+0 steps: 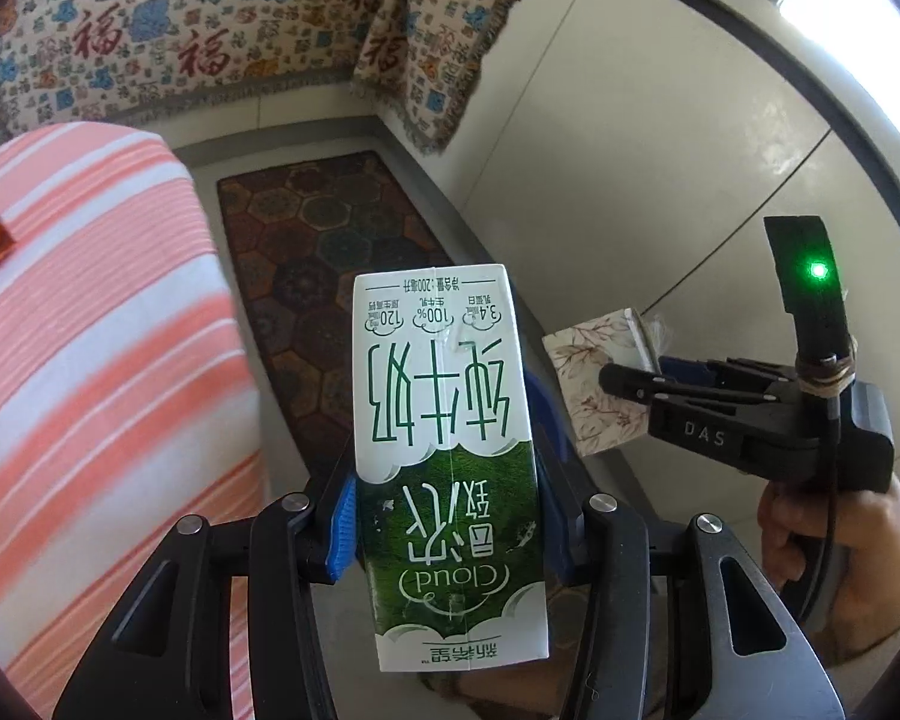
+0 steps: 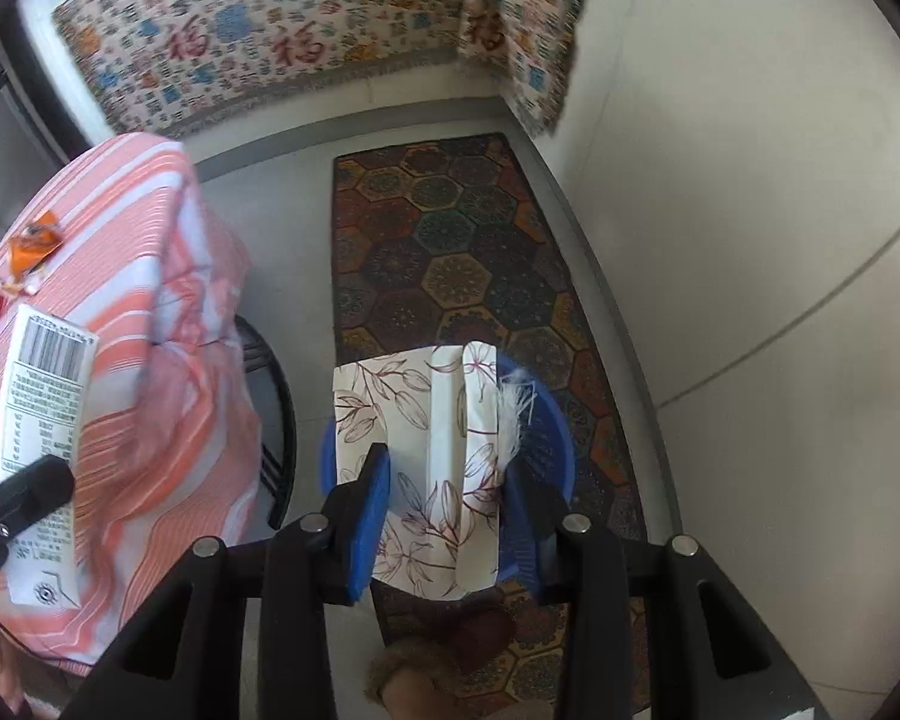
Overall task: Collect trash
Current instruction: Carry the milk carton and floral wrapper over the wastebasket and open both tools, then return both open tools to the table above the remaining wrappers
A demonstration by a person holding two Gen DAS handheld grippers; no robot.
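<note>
My left gripper is shut on a green and white milk carton, held upside down above the floor; the carton also shows at the left of the right wrist view. My right gripper is shut on a floral paper tissue pack, held right over a blue plastic basket on the rug. The right gripper and the tissue pack also show at the right in the left wrist view. The basket is mostly hidden behind the carton there.
A table with a pink striped cloth stands at the left, with orange and red wrappers on it. A dark patterned rug lies on the floor. A patterned cloth covers furniture at the back. A white wall is at the right.
</note>
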